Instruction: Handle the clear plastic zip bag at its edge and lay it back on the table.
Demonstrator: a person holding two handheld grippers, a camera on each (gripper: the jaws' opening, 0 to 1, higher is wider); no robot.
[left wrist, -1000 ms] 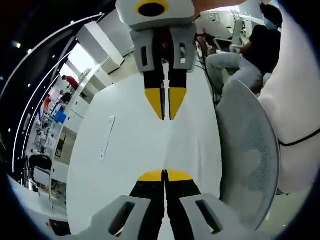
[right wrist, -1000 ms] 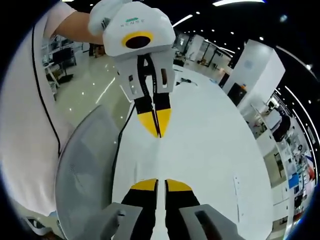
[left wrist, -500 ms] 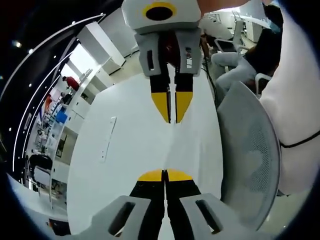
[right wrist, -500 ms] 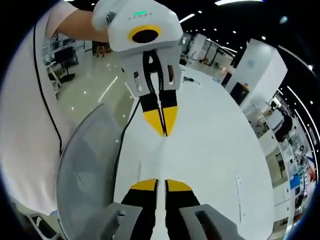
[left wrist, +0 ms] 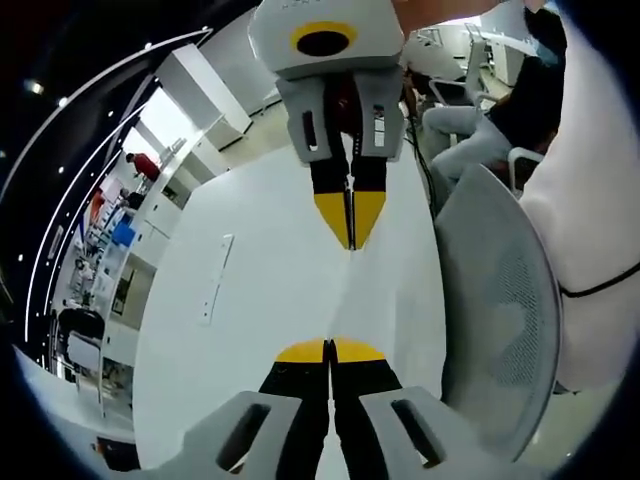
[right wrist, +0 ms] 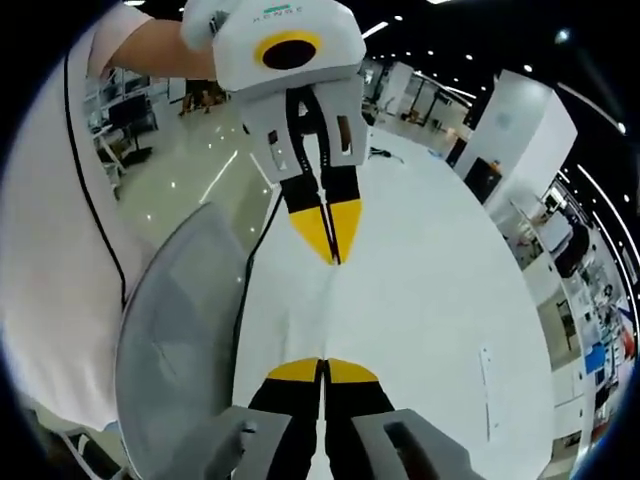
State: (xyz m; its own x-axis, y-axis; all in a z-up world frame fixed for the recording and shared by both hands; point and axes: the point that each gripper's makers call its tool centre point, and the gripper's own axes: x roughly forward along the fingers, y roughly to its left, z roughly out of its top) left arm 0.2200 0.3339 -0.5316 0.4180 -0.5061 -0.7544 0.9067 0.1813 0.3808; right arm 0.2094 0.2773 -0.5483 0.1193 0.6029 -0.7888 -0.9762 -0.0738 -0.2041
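My left gripper [left wrist: 330,345] is pinched closed, my right gripper [right wrist: 322,366] likewise, tips facing each other. The clear zip bag [left wrist: 345,290] stretches between them over the white tabletop [left wrist: 250,300] — barely discernible. A grey mesh chair [left wrist: 500,310] stands at the tabletop's edge.

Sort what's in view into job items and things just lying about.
Job: left tool; right tool; clear zip bag, a faint seam stretched between their shut tips; white table.
Lying about: grey mesh chair; white strip on the table; seated person beyond.
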